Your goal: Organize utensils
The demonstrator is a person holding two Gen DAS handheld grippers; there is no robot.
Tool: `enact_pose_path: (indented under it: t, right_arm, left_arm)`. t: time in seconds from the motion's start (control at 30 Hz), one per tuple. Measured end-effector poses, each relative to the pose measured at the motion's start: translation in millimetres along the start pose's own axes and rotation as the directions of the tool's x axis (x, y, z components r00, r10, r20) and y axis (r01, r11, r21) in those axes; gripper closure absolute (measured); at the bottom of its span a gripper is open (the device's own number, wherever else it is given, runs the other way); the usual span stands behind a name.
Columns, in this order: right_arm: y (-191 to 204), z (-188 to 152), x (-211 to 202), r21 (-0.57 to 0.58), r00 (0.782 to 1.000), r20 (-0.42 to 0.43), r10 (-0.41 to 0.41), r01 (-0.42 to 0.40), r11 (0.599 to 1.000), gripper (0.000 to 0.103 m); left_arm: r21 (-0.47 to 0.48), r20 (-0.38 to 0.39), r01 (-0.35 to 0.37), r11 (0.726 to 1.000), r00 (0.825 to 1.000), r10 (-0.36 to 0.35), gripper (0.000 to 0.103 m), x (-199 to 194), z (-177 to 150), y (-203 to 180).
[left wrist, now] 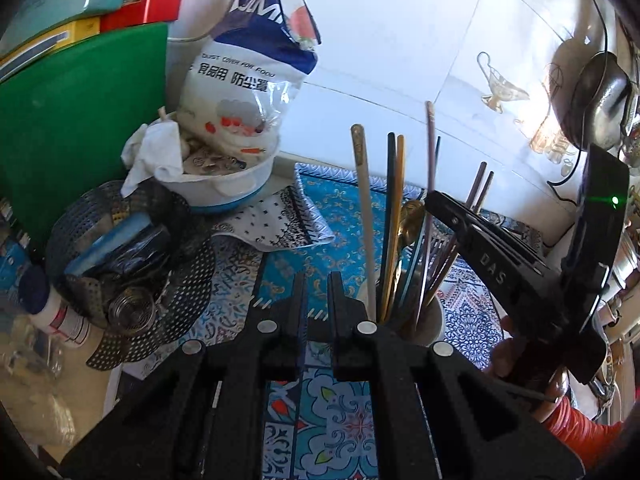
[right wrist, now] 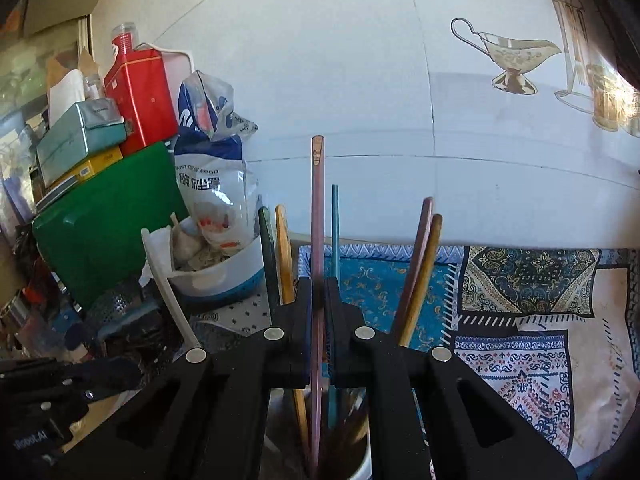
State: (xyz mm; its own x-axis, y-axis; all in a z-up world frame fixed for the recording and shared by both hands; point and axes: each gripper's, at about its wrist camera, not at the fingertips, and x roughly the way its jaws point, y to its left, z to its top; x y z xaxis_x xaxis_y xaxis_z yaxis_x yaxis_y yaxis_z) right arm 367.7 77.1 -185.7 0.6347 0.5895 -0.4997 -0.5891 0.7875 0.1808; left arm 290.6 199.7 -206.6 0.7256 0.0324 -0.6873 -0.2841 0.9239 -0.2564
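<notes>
- Right gripper (right wrist: 318, 312) sits nearest its own lens, clamped on a mauve chopstick (right wrist: 317, 240) that stands upright with its lower end down inside the cup (right wrist: 362, 470)
- Left gripper (left wrist: 316, 300) fills the bottom of its own view, jaws nearly together with nothing between them, hovering over the patterned cloth (left wrist: 328, 408) just left of the cup (left wrist: 434, 322)
- Surface under that cloth is crowded on the left: a green board (left wrist: 80, 120), a white bowl (left wrist: 236, 190) with a food-cover bag (left wrist: 256, 60) in it, and a perforated steel steamer (left wrist: 132, 264)
- Cup is the task's holder; it already carries a spread of utensils: a white handle (left wrist: 366, 216), a dark and a gold chopstick (left wrist: 394, 220), a teal one (right wrist: 335, 232) and two brown ones (right wrist: 422, 264) leaning right
- Risk, as I judge it: the mauve chopstick is held high on its shaft, so a sideways pull could lever against the rim and tip the cup, spilling the lot
- Second risk: letting go before the tip reaches the bottom could make it drop and bounce, or knock the leaning brown pair out
- Third: the two grippers are near each other over the cup, so a careless swing of the left one could strike the standing handles
</notes>
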Motion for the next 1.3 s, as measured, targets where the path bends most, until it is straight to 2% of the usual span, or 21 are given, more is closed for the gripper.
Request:
enact_pose_path:
  t: [0.2, 0.33, 0.47, 0.53, 0.63, 0.77, 0.87, 1.03, 1.13, 1.2, 1.3]
  right_arm:
    - [-8.4, -9.1, -18.1, -0.023, 0.995, -0.090, 0.048, -0.051, 0.998, 0.098]
    - [-15.9, -6.4, -41.4, -0.021, 0.981, -0.162, 0.109, -0.113, 0.993, 0.098]
    - [-18.5, 2.2, -71.8, -0.024, 0.967, -0.217, 0.134, -0.143, 0.989, 0.098]
    - [-19.8, 9.6, -95.9, -0.026, 0.968, -0.216, 0.129, -0.137, 0.990, 0.092]
    - [-19.9, 20.8, -137.9, -0.020, 0.978, -0.167, 0.121, -0.126, 0.992, 0.078]
    - [-10.9, 32.6, -198.7, -0.031, 0.995, -0.062, 0.073, -0.075, 0.997, 0.074]
    - [1.9, 35.6, -249.0, -0.028, 0.999, 0.031, 0.023, -0.022, 0.999, 0.071]
    - [28.9, 30.0, -314.5, -0.031, 0.986, 0.163, -0.022, 0.027, 0.999, 0.063]
    - [45.9, 20.3, -342.7, -0.037, 0.973, 0.224, -0.050, 0.060, 0.998, 0.051]
    - [57.2, 13.9, -355.9, -0.044, 0.966, 0.250, -0.071, 0.084, 0.995, 0.048]
    - [69.4, 5.7, -371.5, -0.044, 0.952, 0.287, -0.105, 0.123, 0.991, 0.027]
  left_arm:
    - [0.004, -0.010, -0.052, 0.999, 0.999, 0.052, 0.097, -13.3, -9.5, -17.5]
    - [0.013, 0.009, -0.070, 0.997, 0.998, 0.070, 0.097, -34.0, -10.5, -34.8]
    - [0.037, 0.067, -0.079, 0.996, 0.995, 0.076, 0.084, -67.7, -7.3, -54.3]
    - [0.053, 0.096, -0.077, 0.996, 0.993, 0.072, 0.079, -85.4, -4.9, -62.5]
    - [0.082, 0.141, -0.068, 0.994, 0.988, 0.056, 0.075, -115.6, -3.6, -73.3]
    - [0.123, 0.219, -0.062, 0.990, 0.975, 0.034, 0.066, -163.0, -6.2, -84.6]
    - [0.144, 0.278, -0.055, 0.988, 0.961, 0.013, 0.060, -202.2, -10.1, -90.6]
    - [0.174, 0.387, -0.066, 0.983, 0.922, -0.007, 0.049, -267.3, -26.3, -95.1]
    - [0.181, 0.443, -0.067, 0.981, 0.896, -0.020, 0.037, -302.1, -42.4, -96.2]
    - [0.188, 0.465, -0.073, 0.979, 0.885, -0.023, 0.026, -318.7, -51.7, -97.2]
    - [0.189, 0.492, -0.085, 0.978, 0.871, -0.019, 0.012, -339.3, -64.4, -97.6]
